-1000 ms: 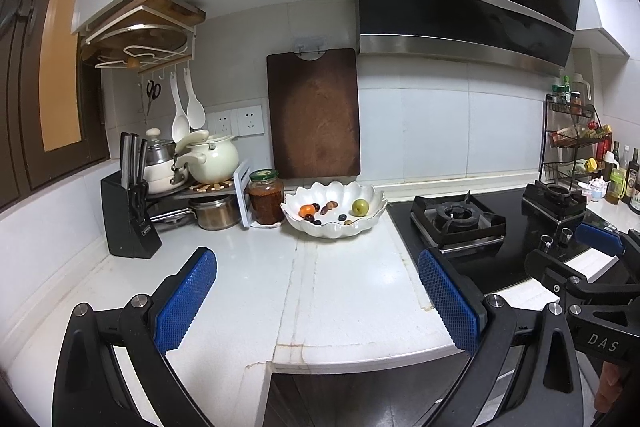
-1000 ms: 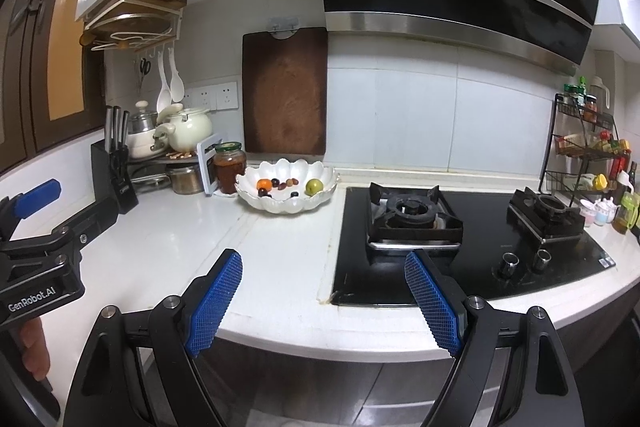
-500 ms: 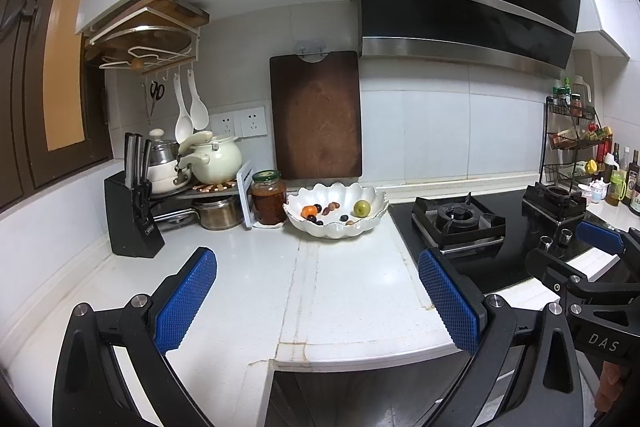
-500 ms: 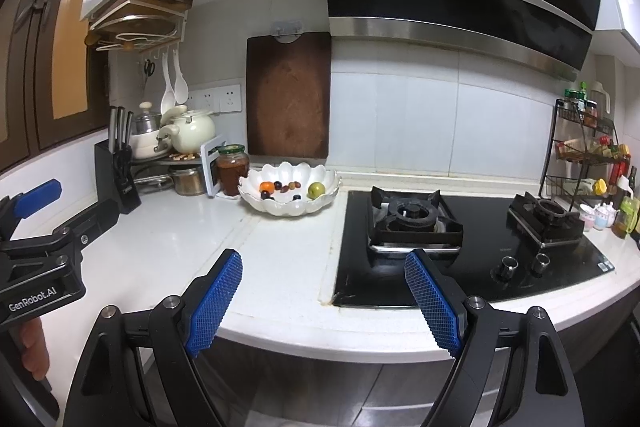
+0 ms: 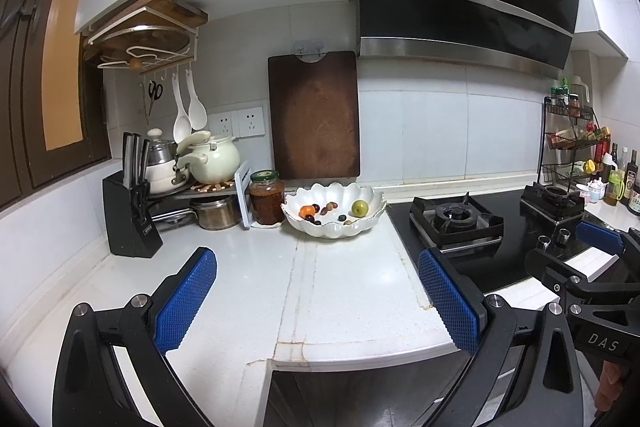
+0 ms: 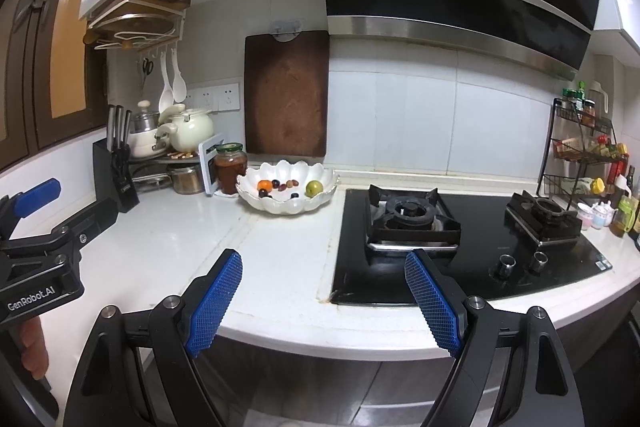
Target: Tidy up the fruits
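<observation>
Both grippers hang at the near edge of the white surface [image 5: 248, 291], empty, well short of the fruit. The left gripper [image 5: 316, 301] has its fingers [image 5: 186, 301] spread wide with nothing between them; the right gripper [image 6: 324, 301] stands just as wide, its fingers [image 6: 430, 303] over the near edge beside the hob [image 6: 460, 247].

Between the grippers and the bowl [image 5: 334, 227] the surface lies bare, a broad open stretch crossed by two seams. The bowl sits near the back edge, just left of the hob's left rim and just right of a jar [image 5: 267, 197]. At the far left corner stand a knife block [image 5: 130, 215] and a low rack with pots [image 5: 208, 163]. A cutting board [image 5: 314, 115] hangs on the wall behind the bowl. Past the hob, at the right end, stands a wire rack [image 6: 580, 151] with bottles.

In the bowl: one green fruit [image 5: 359, 207] toward its right side, one orange fruit [image 5: 307, 211] toward its left, and several small dark and brown fruits [image 5: 326, 207] between them, too small to count surely. The hob has two burners and two knobs.
</observation>
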A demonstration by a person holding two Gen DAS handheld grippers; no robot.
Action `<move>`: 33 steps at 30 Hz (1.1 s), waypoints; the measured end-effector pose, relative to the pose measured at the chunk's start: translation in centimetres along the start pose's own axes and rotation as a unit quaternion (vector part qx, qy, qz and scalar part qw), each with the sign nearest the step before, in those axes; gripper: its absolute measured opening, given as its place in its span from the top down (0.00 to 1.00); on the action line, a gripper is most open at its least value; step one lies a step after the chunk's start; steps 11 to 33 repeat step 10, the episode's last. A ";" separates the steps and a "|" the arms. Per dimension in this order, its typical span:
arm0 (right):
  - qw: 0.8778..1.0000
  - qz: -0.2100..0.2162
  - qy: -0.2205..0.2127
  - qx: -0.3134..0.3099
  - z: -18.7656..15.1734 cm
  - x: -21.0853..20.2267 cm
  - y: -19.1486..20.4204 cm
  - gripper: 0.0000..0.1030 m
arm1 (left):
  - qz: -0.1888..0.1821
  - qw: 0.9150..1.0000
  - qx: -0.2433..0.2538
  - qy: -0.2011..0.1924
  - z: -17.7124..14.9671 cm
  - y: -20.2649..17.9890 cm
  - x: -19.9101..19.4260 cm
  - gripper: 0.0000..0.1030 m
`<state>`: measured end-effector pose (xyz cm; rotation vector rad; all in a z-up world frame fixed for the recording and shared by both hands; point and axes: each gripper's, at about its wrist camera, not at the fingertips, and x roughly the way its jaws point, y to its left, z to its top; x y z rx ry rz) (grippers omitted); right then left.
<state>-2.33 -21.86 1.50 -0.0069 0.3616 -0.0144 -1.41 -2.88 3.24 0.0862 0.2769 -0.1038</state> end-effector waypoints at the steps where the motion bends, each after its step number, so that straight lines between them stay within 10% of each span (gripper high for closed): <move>1: 1.000 -0.001 0.000 0.000 0.0 0.0 0.0 0.18 | 0.000 1.000 0.000 0.000 0.0 0.0 0.0 0.00; 33: 1.000 -0.005 0.000 -0.001 0.1 -0.1 -0.3 0.18 | -0.003 1.000 0.000 0.002 0.1 0.0 0.1 0.00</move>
